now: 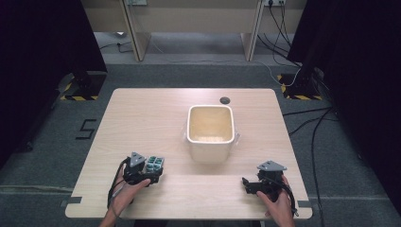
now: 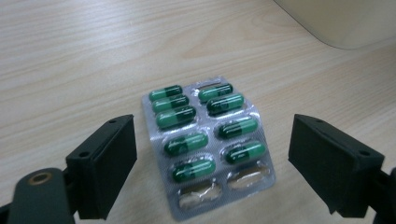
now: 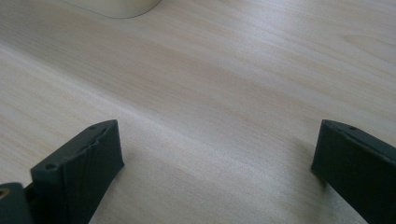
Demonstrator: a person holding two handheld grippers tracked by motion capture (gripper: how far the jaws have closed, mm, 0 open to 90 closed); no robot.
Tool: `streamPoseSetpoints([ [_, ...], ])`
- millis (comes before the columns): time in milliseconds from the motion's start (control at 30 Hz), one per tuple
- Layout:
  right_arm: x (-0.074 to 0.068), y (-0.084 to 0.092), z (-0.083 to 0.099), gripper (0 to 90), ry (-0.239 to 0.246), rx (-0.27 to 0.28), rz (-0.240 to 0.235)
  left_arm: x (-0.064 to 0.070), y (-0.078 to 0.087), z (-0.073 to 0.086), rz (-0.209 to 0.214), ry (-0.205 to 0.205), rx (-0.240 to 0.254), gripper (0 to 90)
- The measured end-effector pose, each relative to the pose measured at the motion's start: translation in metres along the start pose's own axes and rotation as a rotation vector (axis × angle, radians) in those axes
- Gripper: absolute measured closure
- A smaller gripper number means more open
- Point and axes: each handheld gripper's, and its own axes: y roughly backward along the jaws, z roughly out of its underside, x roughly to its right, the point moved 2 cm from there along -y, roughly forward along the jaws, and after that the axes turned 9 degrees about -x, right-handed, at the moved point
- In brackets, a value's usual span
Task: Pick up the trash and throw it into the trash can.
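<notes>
- In the high view we see the blister pack (image 1: 154,164) partly covered by the left gripper (image 1: 150,178), so its lower edge is hidden there; the person's forearms are cut off at the bottom edge.
- In the left gripper view the pack's near end runs close to the bottom edge, and the tub (image 2: 343,21) shows as a cut-off corner at the top right.
- The pack lies flat on the surface (image 2: 70,56), between the left gripper's jaws, which stand spread on either side of it and clear of it.
- The right gripper (image 1: 249,185) rests near the surface's front right; in the right gripper view its jaws stand wide apart with bare wood between them.
- The surface is pale wood with a small dark round disc (image 1: 225,100) at its far edge; the cream tub (image 1: 211,132) stands near the middle, well apart from the pack.
- Around it we see grey floor, black curtains on both sides, cables (image 1: 312,123) at the right and a "5" mark (image 1: 86,128) on the floor at the left.
- We count one pack with two columns of pockets: ten green capsules and two empty pockets at the near end; one tub; two grippers.
</notes>
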Motion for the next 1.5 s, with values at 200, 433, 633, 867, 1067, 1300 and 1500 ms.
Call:
streamPoseSetpoints([
  [200,0.000,0.000,0.000,1.6,0.000,0.000,0.000,0.000,-0.007,-0.006,-0.024,-0.003,-0.022,14.7],
  [433,0.000,0.000,0.000,1.6,-0.001,0.000,0.000,-0.002,-0.012,-0.008,-0.043,0.002,-0.039,14.9],
  [633,0.000,0.000,0.000,1.5,0.000,-0.001,0.000,0.000,-0.015,-0.009,-0.059,-0.004,-0.043,16.4],
  [867,0.000,0.000,0.000,1.4,0.006,-0.001,-0.004,-0.002,-0.014,-0.009,-0.057,-0.016,-0.017,33.6],
  [1067,0.000,0.000,0.000,1.4,0.006,-0.001,-0.004,-0.004,-0.013,-0.011,-0.052,-0.032,-0.015,33.7],
  [1300,0.000,0.000,0.000,1.4,0.006,-0.001,-0.005,-0.005,-0.007,-0.016,-0.029,-0.032,-0.001,33.7],
  [1500,0.000,0.000,0.000,1.4,0.006,-0.001,-0.004,-0.005,0.001,-0.026,0.007,-0.042,0.013,33.7],
])
